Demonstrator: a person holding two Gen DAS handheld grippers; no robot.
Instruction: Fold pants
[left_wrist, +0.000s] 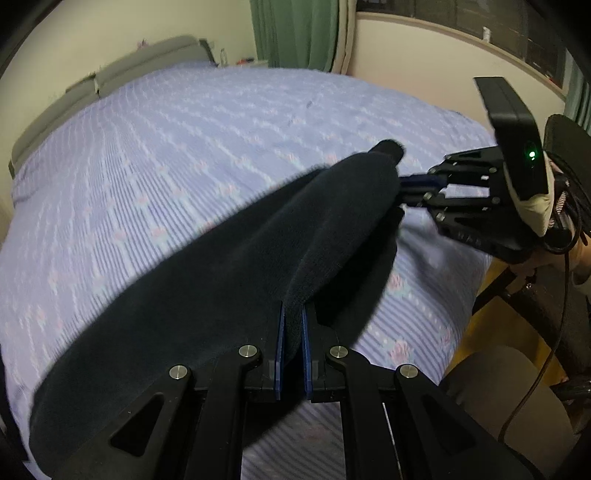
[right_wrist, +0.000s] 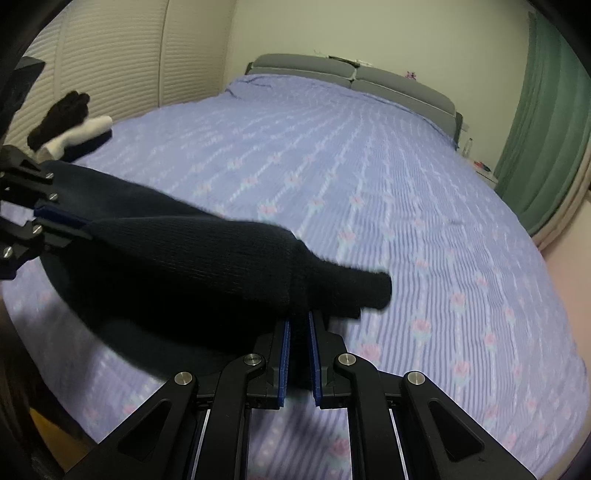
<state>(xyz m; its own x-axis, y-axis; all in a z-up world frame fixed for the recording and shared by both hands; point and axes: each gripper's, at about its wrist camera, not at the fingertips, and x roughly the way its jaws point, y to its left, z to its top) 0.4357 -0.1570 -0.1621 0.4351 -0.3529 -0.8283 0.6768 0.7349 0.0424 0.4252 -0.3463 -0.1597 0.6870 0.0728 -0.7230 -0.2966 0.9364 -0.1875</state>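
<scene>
The dark navy knit pants (left_wrist: 229, 266) hang stretched between my two grippers, lifted above the lilac striped bedspread (left_wrist: 184, 147). My left gripper (left_wrist: 294, 325) is shut on one edge of the pants. My right gripper (right_wrist: 300, 328) is shut on the other edge of the pants (right_wrist: 192, 258), near the ribbed cuff (right_wrist: 354, 288). In the left wrist view the right gripper (left_wrist: 402, 190) shows at the right, pinching the cloth. In the right wrist view the left gripper (right_wrist: 79, 225) shows at the left edge, also on the cloth.
The bed (right_wrist: 406, 184) fills both views, with a grey headboard (right_wrist: 354, 77) at the far end. Folded black, white and navy clothes (right_wrist: 70, 125) lie at the bed's left edge. Green curtains (right_wrist: 546, 129) hang at the right. A chair (left_wrist: 517, 387) stands beside the bed.
</scene>
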